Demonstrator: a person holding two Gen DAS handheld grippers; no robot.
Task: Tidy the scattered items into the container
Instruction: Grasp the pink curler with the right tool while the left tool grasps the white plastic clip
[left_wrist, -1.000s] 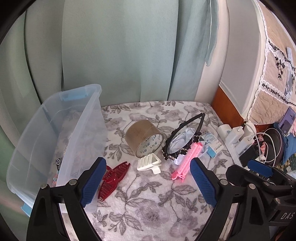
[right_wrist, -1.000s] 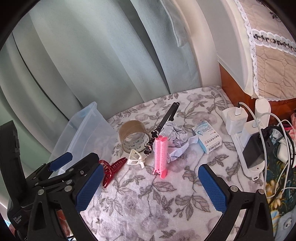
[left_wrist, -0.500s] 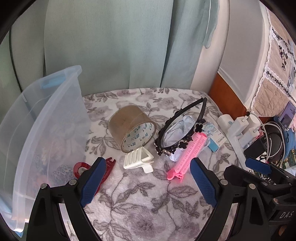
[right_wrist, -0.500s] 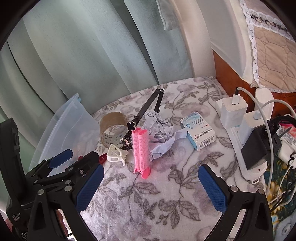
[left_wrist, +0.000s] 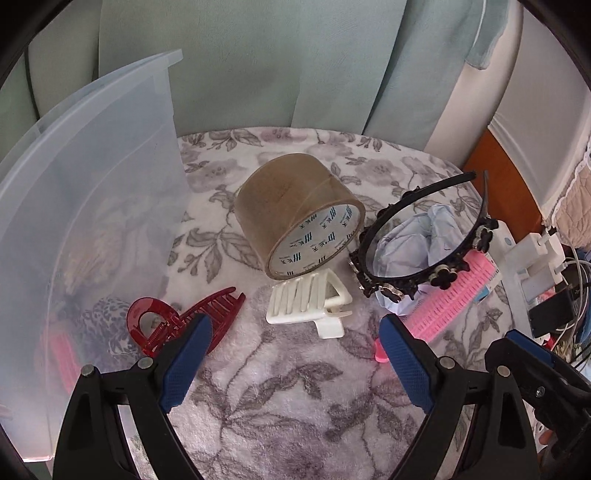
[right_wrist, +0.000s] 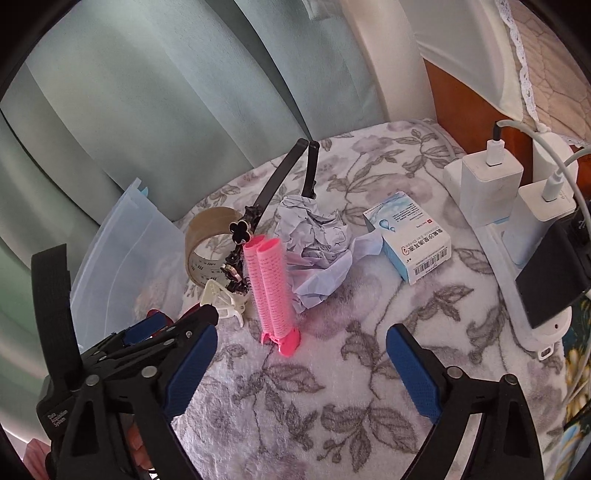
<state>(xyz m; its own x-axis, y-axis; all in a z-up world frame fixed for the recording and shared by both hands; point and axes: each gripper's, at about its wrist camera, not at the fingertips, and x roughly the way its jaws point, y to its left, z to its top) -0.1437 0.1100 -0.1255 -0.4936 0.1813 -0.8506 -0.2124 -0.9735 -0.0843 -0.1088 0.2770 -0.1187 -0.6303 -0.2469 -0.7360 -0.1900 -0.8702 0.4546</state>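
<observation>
Left tongs (left_wrist: 291, 354) released over red claw clip (left_wrist: 184, 321); right tongs (right_wrist: 301, 363), lately narrowing, empty near pink roller clip (right_wrist: 271, 291); container (left_wrist: 85, 206) at table's left

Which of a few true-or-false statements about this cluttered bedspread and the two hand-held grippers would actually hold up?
1. The tape roll lies on its side on the floral cloth. True.
2. The red hair claw already sits inside the clear container. False: it lies on the cloth just outside the container's wall.
3. The black headband arches over crumpled pale paper. True.
4. The right hand-held gripper is clamped on the pink hair roller. False: its jaws have just been closing a little but stand wide, with nothing between them.
5. The left hand-held gripper holds the white hair claw. False: it is open and empty.
</observation>
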